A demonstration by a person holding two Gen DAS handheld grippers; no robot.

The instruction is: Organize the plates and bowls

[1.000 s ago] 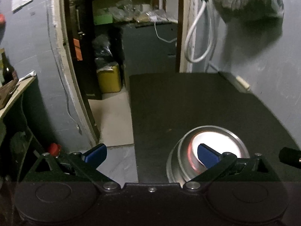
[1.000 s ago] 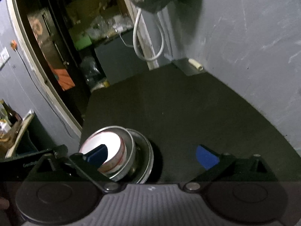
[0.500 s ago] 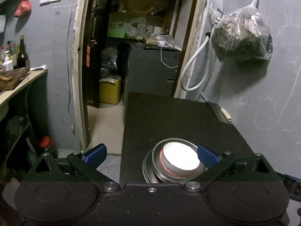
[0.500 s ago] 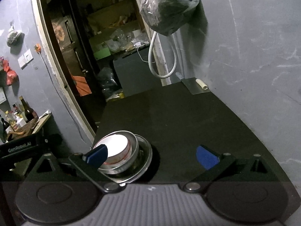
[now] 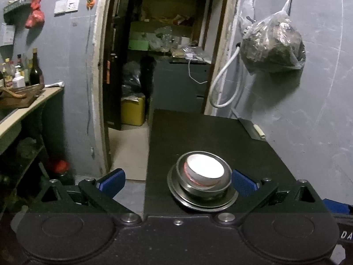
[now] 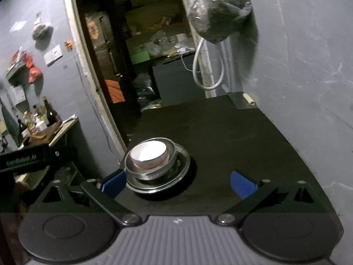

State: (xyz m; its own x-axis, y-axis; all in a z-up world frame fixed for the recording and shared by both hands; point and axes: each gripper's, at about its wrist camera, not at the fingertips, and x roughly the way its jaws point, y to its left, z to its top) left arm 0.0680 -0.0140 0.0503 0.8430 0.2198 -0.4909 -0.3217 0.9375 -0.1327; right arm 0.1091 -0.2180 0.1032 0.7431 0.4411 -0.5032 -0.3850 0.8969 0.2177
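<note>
Left wrist view is showing the matte black rectangular table (image 5: 198, 132) running away toward a grey plaster wall, its surface flat and dull. Sitting on its near part is the stack: a wide shallow shiny steel plate (image 5: 198, 205) at the bottom, a round steel bowl (image 5: 220, 187) nested on it, and a small white-topped round bowl with a reddish rim (image 5: 204, 169) sitting tilted inside that. The left gripper (image 5: 176, 180) is hanging spread wide and holding nothing; the stack is lying ahead between the two blue ribbed pads, much closer to the right-side pad (image 5: 242, 184), which is showing just beside the steel bowl's edge. Whether it is touching cannot be told.

Right wrist view is showing the same black table (image 6: 242, 137) with the steel plate (image 6: 176, 176), steel bowl (image 6: 132, 165) and white-topped bowl (image 6: 147, 152) lying ahead and to the left. The right gripper (image 6: 177, 184) is also gaping, gripping nothing; its left blue pad (image 6: 113, 183) is showing just beside the plate's rim, its right pad over bare tabletop well apart from the stack.

Hanging on the wall is a crinkled clear plastic bag of dark lumpy contents (image 5: 273, 48), with a looped white hose (image 5: 222, 88) below it. A small cream cylinder (image 5: 259, 131) is lying at the table's far corner.
</note>
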